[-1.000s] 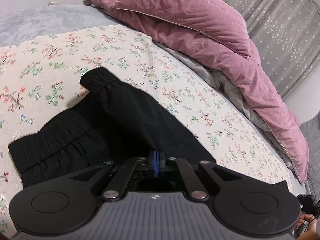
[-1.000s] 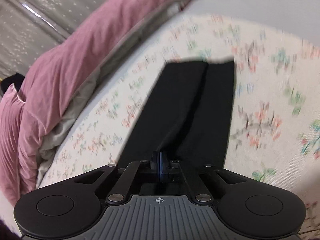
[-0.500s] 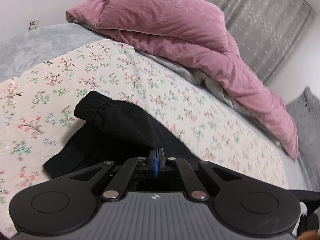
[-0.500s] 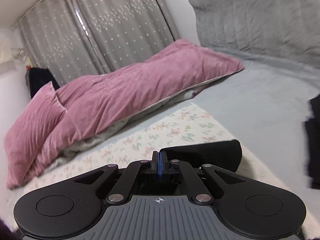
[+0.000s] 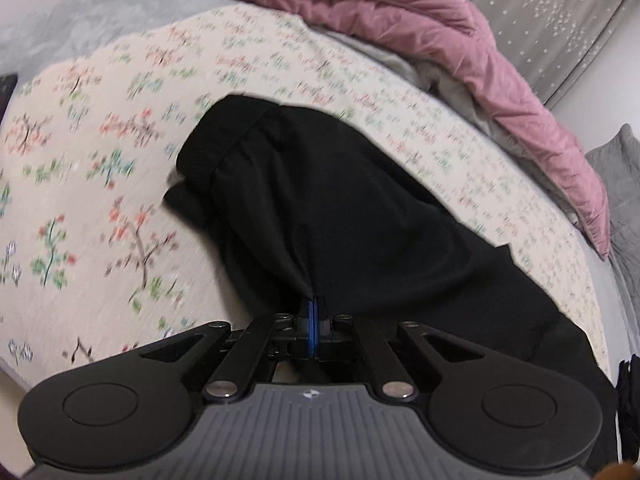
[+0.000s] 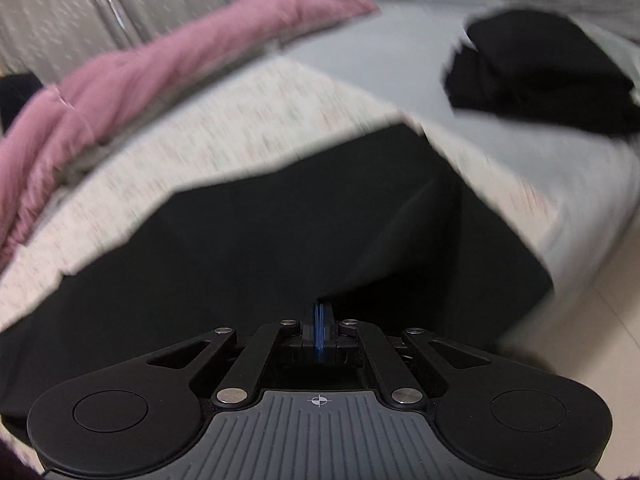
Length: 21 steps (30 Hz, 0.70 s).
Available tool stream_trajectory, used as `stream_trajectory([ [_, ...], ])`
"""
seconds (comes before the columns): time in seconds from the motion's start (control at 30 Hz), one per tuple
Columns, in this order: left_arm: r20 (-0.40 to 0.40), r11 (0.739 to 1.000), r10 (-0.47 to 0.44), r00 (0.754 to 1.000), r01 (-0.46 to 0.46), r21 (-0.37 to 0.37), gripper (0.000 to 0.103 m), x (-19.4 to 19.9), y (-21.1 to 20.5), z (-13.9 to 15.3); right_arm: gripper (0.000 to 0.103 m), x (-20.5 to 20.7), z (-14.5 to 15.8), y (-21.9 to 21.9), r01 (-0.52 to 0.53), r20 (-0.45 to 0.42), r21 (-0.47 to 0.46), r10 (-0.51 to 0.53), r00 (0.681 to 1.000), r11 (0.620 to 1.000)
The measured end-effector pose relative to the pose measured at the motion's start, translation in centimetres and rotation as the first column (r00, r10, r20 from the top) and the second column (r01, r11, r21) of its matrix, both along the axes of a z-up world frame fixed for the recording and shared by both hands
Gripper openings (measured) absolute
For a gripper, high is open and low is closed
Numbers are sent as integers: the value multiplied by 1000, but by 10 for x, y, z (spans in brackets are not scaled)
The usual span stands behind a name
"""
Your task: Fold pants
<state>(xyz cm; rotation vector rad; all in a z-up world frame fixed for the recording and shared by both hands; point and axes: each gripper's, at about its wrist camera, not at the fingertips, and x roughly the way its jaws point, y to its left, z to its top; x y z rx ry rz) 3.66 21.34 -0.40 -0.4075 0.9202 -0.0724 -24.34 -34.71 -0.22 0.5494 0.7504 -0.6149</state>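
Both the left gripper (image 5: 313, 307) and right gripper (image 6: 319, 312) are clenched on the black pants (image 5: 360, 216), carrying fabric over the bed's (image 5: 120, 152) near edge to fold it.

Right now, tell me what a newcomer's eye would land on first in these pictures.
The black pants sprawl across the floral bedspread, pinched in both shut claws: left claw, right claw. Behind them a pink duvet is heaped along the bed's far edge. Another dark bundle sits on the grey sheet.

Floral bedspread (image 5: 120, 128), pink duvet (image 5: 460, 20) along its far side, grey dotted curtains (image 5: 560, 12), grey blanket (image 6: 380, 52)
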Motion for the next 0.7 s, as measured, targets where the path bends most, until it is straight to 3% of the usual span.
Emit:
stream_trajectory([
  [0.1,3,1000,12,1000,-12,-12,12,-9,7,-6,0,-5,-15,12,-20,-59,-26,18,998,999],
  [0.2,35,996,20,999,-18,-82,14,-13,16,-8,0,-6,-17,14,-29,-66,-24,28,997,999],
  [0.27,81,990,34,996,-22,-139,23,-12,24,-7,0,-13,-18,9,-30,-32,-15,29,999,999],
  [0.3,99,985,40,994,-23,-168,36,-12,28,-6,2,-17,-17,4,-28,-7,-2,28,1000,1000],
  [0.37,104,975,73,992,-49,-218,44,-7,36,-8,9,-20,-13,-3,-17,67,24,15,998,1000],
  [0.4,99,971,82,992,-57,-234,44,-6,38,-9,11,-22,-11,-7,-12,100,38,8,995,999],
  [0.47,90,966,88,992,-63,-249,42,-4,39,-9,25,-27,-10,-16,11,168,78,-24,985,997],
  [0.5,90,969,82,993,-58,-241,35,-4,38,-9,27,-30,-9,-20,22,200,95,-40,979,995],
  [0.6,59,973,66,996,-51,-225,22,-2,34,-10,28,-37,-11,-32,70,246,110,-96,965,991],
  [0.7,45,980,52,998,-42,-194,17,-1,29,-10,27,-43,-13,-42,108,268,121,-137,954,987],
])
